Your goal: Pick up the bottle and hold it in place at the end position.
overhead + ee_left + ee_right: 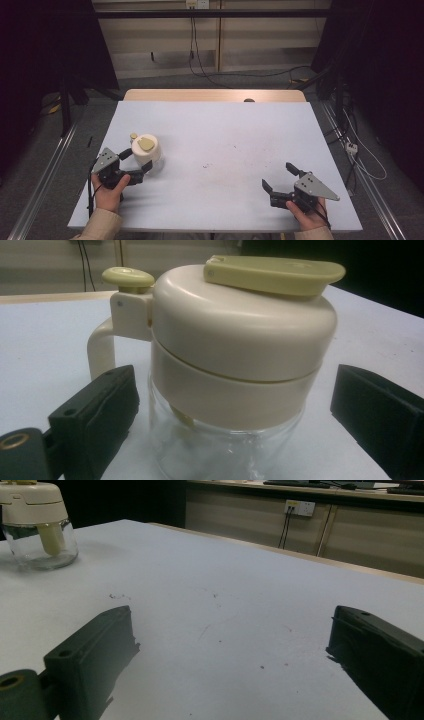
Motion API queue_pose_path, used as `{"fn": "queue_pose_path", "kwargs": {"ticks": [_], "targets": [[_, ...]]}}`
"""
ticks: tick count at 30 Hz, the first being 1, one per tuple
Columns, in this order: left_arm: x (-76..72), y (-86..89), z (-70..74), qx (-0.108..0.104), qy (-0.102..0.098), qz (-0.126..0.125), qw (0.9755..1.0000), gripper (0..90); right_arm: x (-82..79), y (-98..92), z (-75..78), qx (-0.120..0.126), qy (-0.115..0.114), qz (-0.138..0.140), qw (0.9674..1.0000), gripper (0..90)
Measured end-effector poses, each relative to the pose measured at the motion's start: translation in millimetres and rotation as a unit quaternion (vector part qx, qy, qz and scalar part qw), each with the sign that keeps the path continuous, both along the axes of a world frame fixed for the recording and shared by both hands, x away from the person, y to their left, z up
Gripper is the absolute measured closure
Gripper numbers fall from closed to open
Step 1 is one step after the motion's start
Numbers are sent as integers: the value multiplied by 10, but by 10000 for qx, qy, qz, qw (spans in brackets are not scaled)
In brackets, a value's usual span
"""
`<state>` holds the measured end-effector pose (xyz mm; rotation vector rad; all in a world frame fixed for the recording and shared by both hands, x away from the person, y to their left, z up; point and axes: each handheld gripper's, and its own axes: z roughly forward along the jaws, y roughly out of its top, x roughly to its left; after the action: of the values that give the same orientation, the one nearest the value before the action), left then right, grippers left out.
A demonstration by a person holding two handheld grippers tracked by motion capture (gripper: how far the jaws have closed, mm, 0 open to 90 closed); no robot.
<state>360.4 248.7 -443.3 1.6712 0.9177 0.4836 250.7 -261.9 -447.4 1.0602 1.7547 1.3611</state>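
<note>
A small glass jar with a cream plastic top point(147, 152) point(235, 375) stands upright on the left part of the table. It has a yellow-green lid flap point(275, 274), a round knob point(128, 279) and a cream handle point(101, 347). My left gripper point(138, 161) point(235, 415) is open, one jaw on each side of the jar's glass body, neither touching it. My right gripper point(279, 176) point(230, 655) is open and holds nothing, low over the table's front right. In the right gripper view the jar point(37, 525) appears far off at the top left.
The pale blue table top point(225, 145) carries a few dark specks point(206, 165) near its middle. A wooden edge point(215, 95) runs along the far side. Cables point(365, 160) lie on the floor to the right, and a metal rail point(45, 175) runs at the left.
</note>
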Motion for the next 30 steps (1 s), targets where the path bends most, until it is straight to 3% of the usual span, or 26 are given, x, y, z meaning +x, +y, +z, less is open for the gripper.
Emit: {"fn": "queue_pose_path", "kwargs": {"ticks": [11, 17, 30], "targets": [[96, -70, -31, 6, 104, -30, 9999, 48, 0, 7, -2, -9, 5, 38, 10000, 46], [144, -118, -39, 85, 103, -22, 9999, 41, -2, 1, -2, -19, 8, 47, 10000, 46], [240, -178, -66, 48, 106, -38, 9999, 32, -12, -6, -1, -10, 10, 49, 10000, 46]]}}
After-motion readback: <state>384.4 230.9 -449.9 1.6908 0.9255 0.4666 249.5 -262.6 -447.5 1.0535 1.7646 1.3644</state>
